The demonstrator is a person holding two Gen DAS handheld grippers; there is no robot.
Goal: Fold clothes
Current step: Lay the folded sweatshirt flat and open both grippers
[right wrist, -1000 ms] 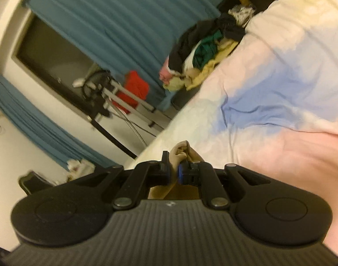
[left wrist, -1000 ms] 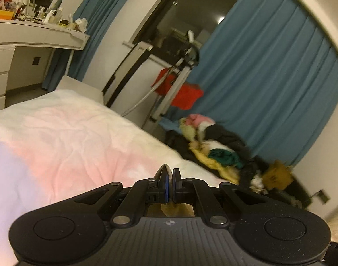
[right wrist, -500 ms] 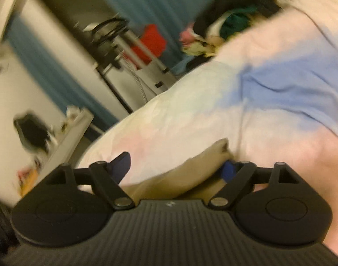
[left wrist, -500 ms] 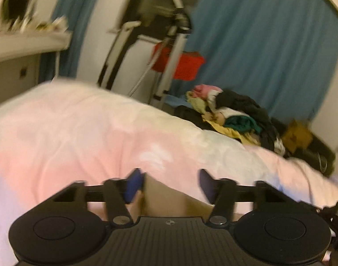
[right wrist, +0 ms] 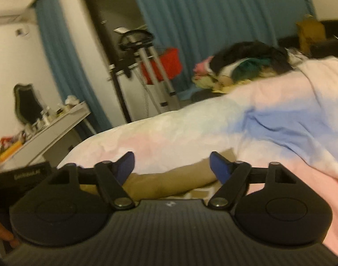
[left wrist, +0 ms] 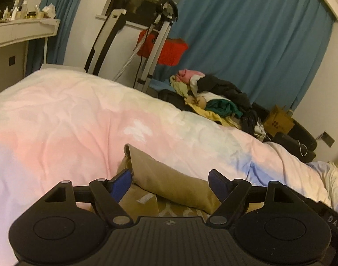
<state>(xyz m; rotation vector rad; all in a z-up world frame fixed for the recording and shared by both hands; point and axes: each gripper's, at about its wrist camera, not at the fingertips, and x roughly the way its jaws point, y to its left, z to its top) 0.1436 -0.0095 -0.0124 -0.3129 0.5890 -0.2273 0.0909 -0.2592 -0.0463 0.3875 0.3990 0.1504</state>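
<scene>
Tan cloth, the garment, lies doubled on the pastel bed just ahead of your left gripper, whose fingers stand wide with nothing between them, likely so the fold rests flat. From your right gripper the same garment sits below equally wide fingers, free of it; a clothes pile waits beyond the bed.

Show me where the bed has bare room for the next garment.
Bare duvet lies beyond and left of the tan garment, up to the bed's far edge by the steamer stand. The blue patch right of the garment is also free. Crowded: the clothes pile at the far right edge, and under both open grippers.
</scene>
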